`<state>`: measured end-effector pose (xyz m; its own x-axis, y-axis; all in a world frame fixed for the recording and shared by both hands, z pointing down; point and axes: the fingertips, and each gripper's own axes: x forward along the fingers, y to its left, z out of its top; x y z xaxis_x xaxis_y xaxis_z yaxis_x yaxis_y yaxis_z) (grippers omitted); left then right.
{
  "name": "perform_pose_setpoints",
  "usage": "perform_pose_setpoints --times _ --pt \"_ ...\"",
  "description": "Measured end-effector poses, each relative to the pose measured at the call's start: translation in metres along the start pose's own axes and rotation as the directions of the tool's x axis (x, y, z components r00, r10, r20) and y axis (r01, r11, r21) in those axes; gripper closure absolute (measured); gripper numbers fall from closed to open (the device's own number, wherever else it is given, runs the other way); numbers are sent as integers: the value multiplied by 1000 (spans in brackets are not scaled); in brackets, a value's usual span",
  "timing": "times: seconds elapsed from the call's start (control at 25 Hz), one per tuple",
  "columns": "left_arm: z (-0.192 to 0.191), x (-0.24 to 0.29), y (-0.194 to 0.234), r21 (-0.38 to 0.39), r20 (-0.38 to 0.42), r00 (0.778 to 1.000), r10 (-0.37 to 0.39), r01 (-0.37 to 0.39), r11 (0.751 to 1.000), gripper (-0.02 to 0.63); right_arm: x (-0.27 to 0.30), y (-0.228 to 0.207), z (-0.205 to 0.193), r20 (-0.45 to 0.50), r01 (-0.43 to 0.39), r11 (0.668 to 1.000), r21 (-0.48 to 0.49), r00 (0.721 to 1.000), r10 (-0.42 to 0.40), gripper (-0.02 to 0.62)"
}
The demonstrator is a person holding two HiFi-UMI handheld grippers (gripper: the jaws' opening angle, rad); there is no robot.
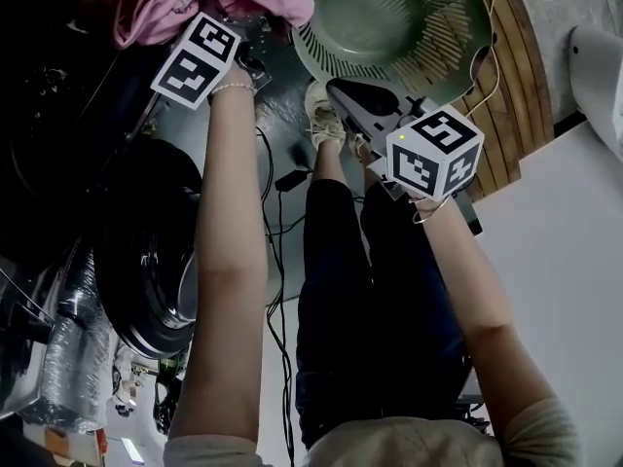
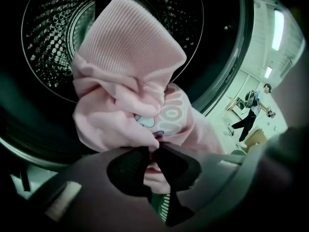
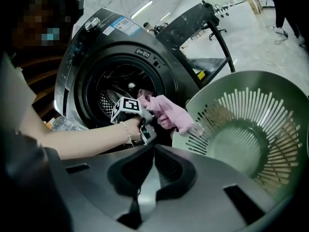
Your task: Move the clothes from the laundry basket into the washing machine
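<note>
Left forearm (image 1: 229, 241): bare, extended nearly straight away from the body, with a thin bracelet (image 1: 232, 88) at the wrist. The hand carries the left tongs (image 2: 154, 150), which point downward toward the washing machine (image 3: 96, 47).

Right forearm (image 1: 477, 290): bare, bent outward at the elbow and held closer to the body. It carries the right tongs (image 3: 153, 151), which are angled down toward the rim of the laundry basket (image 1: 389, 17).

Left tongs: clenched on the pink garment (image 2: 130, 81). The jaw tips meet on a fold of the fabric. The rest of the garment bunches up above and in front of the jaws.

Right tongs: clenched, with the jaw tips together and nothing between them.

Pink garment: held at the mouth of the washing machine, in front of the perforated drum (image 2: 53, 37). In the right gripper view it hangs at the lower right edge of the round door opening. One end droops toward the basket rim; whether it touches the rim cannot be determined. It is not resting on the drum floor.

Laundry basket: green, slotted and round. It stands just beside the washing machine, to the right of the door opening in the right gripper view, with its open top tilted toward the right tongs.

The person's legs (image 1: 341, 290), in dark trousers, lie between the two forearms in the head view.
</note>
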<state>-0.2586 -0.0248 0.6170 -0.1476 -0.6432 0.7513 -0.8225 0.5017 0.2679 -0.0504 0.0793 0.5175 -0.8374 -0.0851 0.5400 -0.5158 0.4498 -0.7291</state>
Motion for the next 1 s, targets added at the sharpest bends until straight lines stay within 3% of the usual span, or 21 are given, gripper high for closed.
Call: perform_pose_setpoints --times 0.12,0.32,0.4,0.52,0.56,0.68,0.88,1.0 --pt "33 -26 -8 98 119 993 -5 -7 995 554 2 4 5 7 -3 1000 -2 1000 3 577" --pt "107 -41 2 228 309 951 11 -85 970 554 4 7 15 22 -11 1000 -14 1000 11 577" --pt "130 -31 6 305 323 947 -6 -98 947 554 4 9 18 28 -10 1000 -17 1000 11 577" --pt "157 -21 5 431 338 941 -29 -128 893 552 4 8 19 30 -6 1000 -21 1000 7 577" --pt "164 -20 8 430 356 934 -26 -139 892 552 4 8 18 29 -5 1000 -21 1000 6 577" --pt "171 -14 16 356 387 922 8 -158 921 551 4 7 16 28 -4 1000 -19 1000 4 577" --pt "147 -9 23 228 320 947 23 -101 968 495 3 12 10 26 -4 1000 -9 1000 4 577" --pt "140 -33 20 166 327 945 -15 -42 985 337 1 13 8 29 -2 1000 -2 1000 2 577"
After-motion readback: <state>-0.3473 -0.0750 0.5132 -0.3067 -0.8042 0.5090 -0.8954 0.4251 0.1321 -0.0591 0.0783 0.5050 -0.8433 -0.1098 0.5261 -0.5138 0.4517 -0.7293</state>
